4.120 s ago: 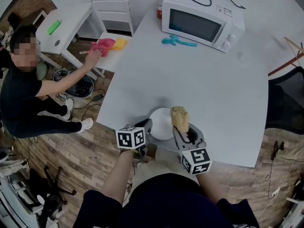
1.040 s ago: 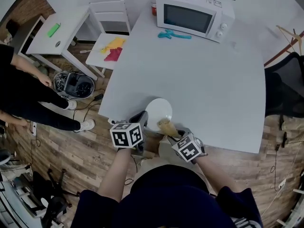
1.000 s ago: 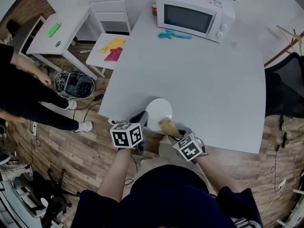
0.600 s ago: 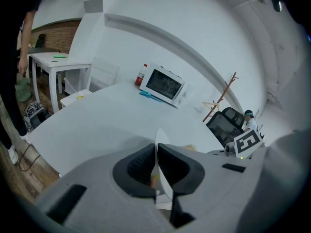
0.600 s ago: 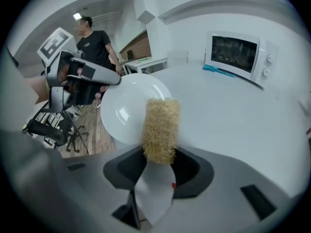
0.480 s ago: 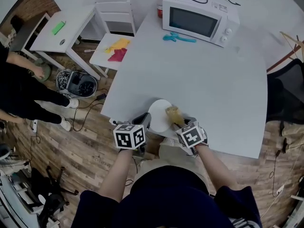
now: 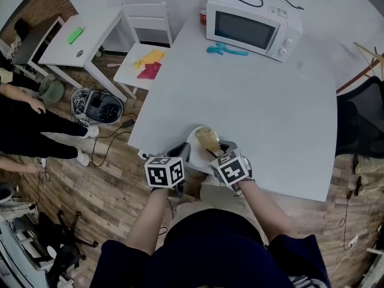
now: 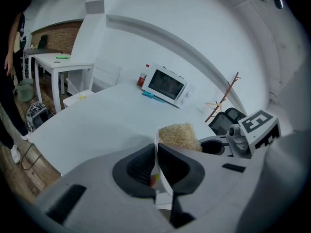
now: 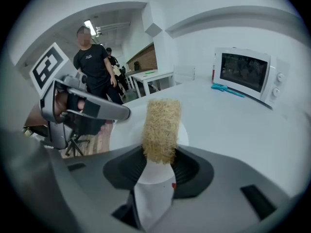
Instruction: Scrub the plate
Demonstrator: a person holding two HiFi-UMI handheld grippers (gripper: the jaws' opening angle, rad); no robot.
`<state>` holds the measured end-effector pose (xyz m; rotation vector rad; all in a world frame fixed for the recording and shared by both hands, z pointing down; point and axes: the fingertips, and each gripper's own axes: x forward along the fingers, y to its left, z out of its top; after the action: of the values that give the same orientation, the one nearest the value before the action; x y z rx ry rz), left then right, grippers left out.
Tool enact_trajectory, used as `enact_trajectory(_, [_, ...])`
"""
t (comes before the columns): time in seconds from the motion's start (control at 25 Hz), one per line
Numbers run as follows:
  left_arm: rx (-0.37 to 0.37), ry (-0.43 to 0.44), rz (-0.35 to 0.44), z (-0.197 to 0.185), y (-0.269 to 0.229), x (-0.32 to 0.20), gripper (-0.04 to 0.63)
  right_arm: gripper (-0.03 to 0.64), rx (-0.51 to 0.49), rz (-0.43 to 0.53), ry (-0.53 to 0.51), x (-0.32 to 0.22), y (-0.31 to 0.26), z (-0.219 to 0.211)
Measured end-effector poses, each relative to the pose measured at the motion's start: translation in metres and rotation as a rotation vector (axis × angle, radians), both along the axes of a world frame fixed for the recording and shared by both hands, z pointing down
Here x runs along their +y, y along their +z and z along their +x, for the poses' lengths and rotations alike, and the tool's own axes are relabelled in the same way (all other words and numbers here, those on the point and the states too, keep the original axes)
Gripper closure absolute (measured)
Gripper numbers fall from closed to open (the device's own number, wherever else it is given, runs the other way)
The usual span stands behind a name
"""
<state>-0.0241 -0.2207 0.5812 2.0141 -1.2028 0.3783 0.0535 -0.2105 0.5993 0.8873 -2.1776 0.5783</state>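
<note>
A white plate [image 7: 197, 144] lies at the near edge of the grey-white table [image 7: 264, 101]. My left gripper [image 7: 181, 155] is shut on the plate's left rim; in the left gripper view the rim [image 8: 156, 152] stands edge-on between the dark pads. My right gripper [image 7: 215, 152] is shut on a tan fibrous sponge [image 7: 208, 138], which rests on the plate's middle. In the right gripper view the sponge [image 9: 161, 128] sticks up from the jaws over the plate [image 9: 125, 133], with the left gripper [image 9: 82, 109] just beyond.
A white microwave [image 7: 255, 26], a teal utensil [image 7: 227, 50] and a red-capped bottle [image 7: 203, 2] stand at the table's far end. A white chair with pink and yellow cloths [image 7: 147, 65], a side table [image 7: 78, 38] and people's legs [image 7: 36, 125] are at left. A black chair [image 7: 360, 125] is at right.
My right gripper has carried the sponge from the plate's near right edge up and left onto its middle. The left gripper has kept its hold. The people at left have shifted.
</note>
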Motion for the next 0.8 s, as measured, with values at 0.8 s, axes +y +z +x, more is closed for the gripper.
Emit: enact_trajectory(0.8, [-0.018,-0.008,-0.017,-0.016,0.011,-0.001,0.565,0.459,0.085,-0.101,-0.166,0.074,0.035,0.001])
